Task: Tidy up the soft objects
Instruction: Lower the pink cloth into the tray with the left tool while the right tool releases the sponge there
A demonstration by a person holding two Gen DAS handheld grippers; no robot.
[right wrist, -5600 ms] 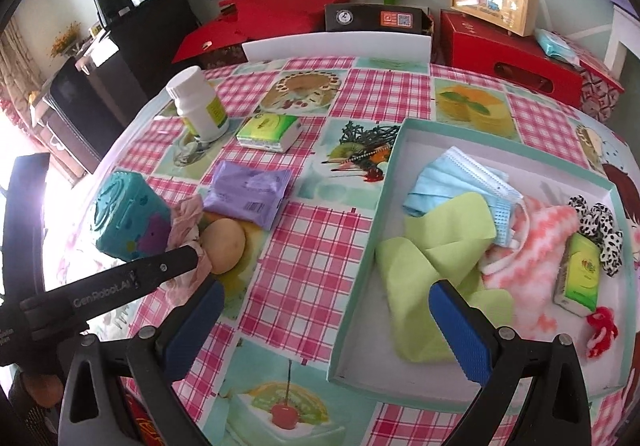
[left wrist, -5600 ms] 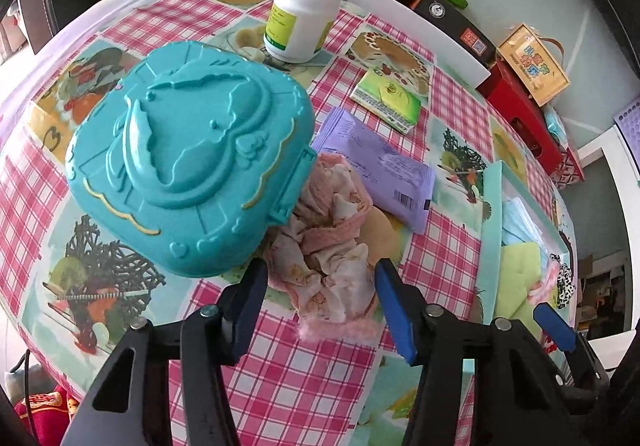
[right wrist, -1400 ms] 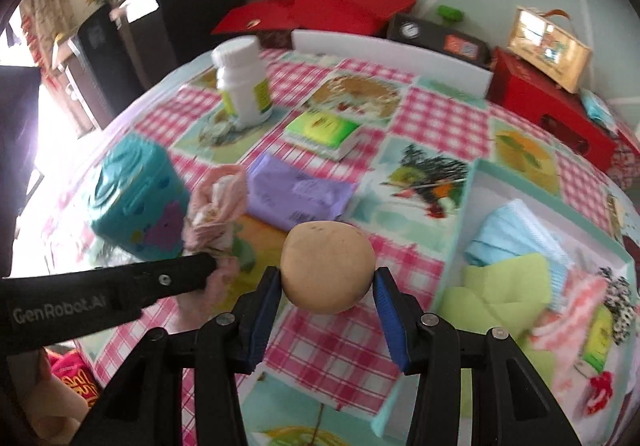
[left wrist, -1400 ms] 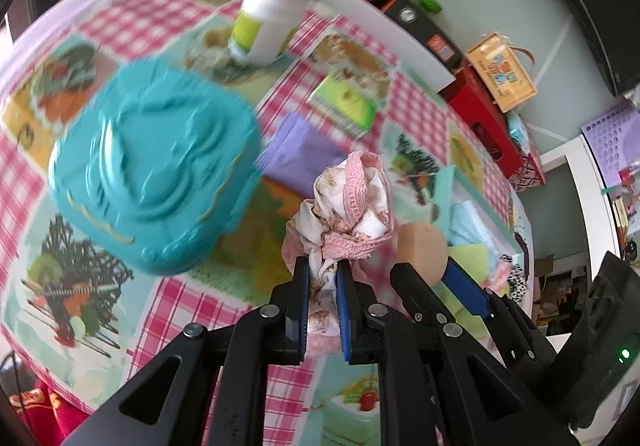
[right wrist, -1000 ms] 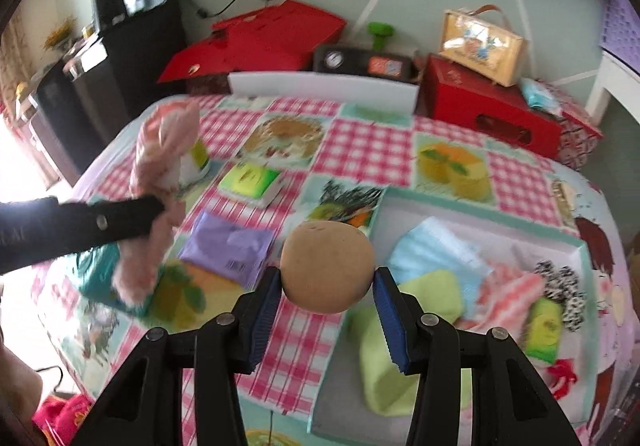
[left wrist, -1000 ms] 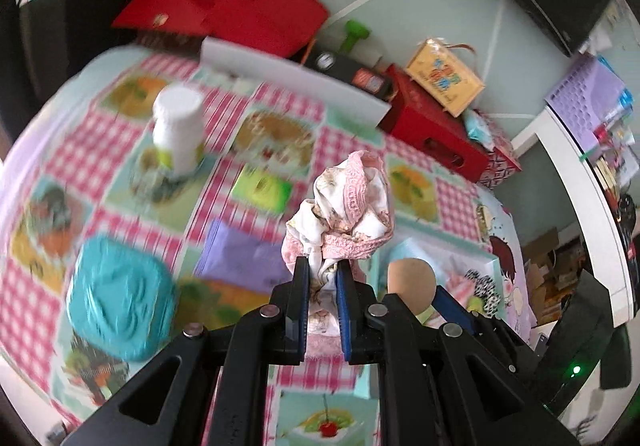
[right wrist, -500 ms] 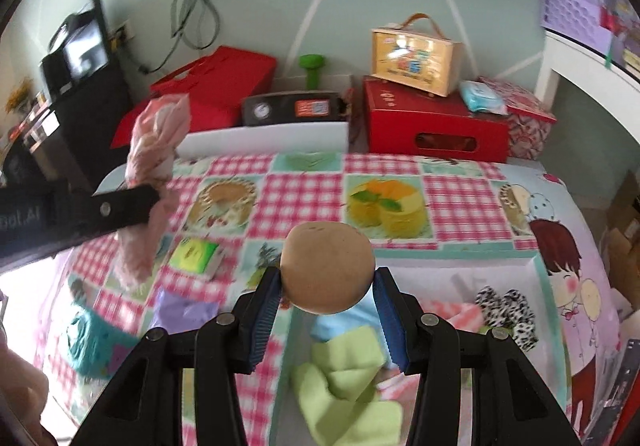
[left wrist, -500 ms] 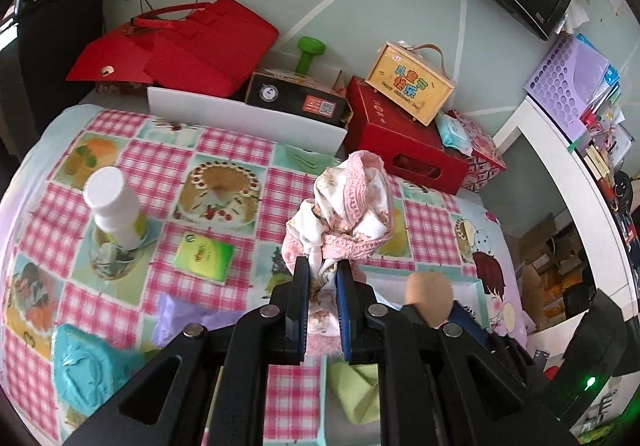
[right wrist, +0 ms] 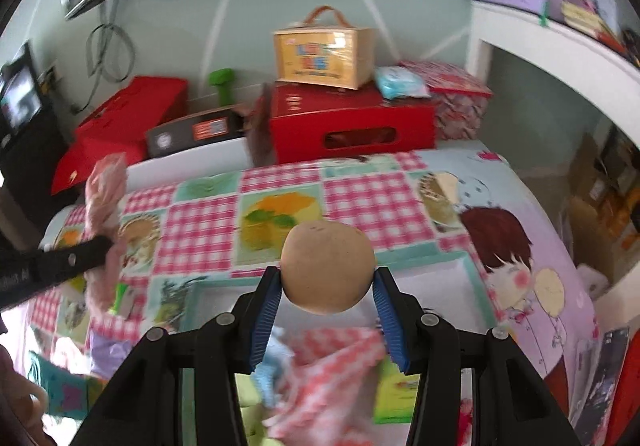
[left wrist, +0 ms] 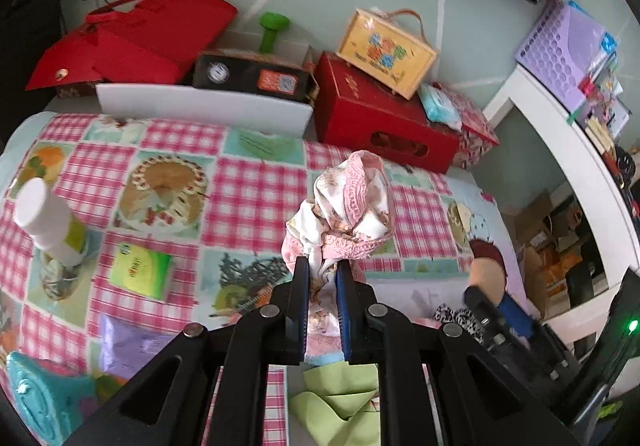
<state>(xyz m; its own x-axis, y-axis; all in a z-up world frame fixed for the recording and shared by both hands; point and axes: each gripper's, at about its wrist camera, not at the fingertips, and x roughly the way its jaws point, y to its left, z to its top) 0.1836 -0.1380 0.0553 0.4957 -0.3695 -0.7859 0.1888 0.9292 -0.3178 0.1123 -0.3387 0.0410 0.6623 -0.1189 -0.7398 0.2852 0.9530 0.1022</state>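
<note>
Both grippers carry loads above the part-filled tray [right wrist: 476,278]: left fingers [left wrist: 301,286] pinching a pink cloth [left wrist: 352,210], right fingers [right wrist: 267,306] clamping a tan ball [right wrist: 328,270], neither yet dropped.

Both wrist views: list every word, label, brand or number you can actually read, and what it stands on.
"AI": end of the white print along the left gripper, seen in the right wrist view; the rest is cut off and blurred.
Yellow box: coloured characters, too blurred to read.
Black box: orange label, too small.
Green packet: logo unreadable.
Purple packet: label unreadable.
</note>
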